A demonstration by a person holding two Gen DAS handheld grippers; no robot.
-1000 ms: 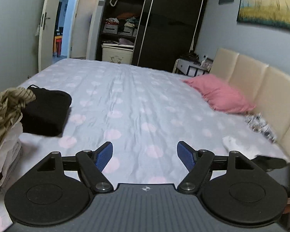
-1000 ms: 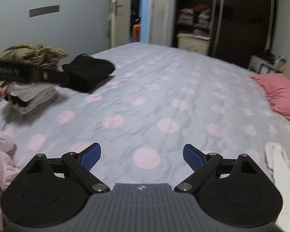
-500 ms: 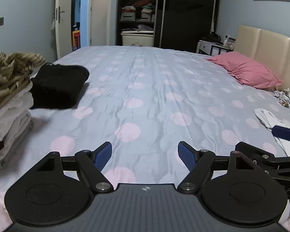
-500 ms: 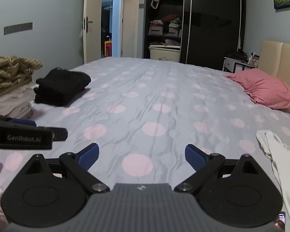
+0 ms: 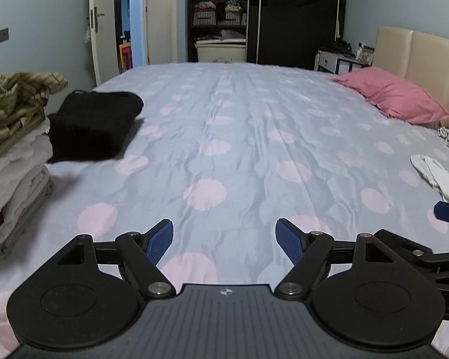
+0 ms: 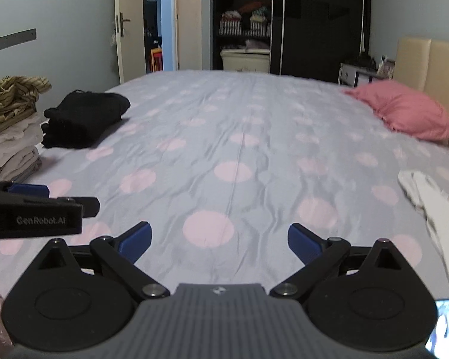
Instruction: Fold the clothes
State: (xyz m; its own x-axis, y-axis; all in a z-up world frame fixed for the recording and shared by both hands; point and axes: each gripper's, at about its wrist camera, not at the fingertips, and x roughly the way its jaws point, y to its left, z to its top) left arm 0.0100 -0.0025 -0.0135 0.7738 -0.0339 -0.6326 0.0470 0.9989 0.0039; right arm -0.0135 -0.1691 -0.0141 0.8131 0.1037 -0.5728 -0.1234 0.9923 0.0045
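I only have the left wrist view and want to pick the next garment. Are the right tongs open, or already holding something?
Observer: The right tongs are open, with only bedsheet between them.
Operator: Where does the white garment go past my frame's edge?
Observer: The white garment trails on toward the camera, to the right of the right tongs and apart from them.
Operator: Anything else on that side?
Observer: A small lit screen shows in the lower right corner of the right wrist view.
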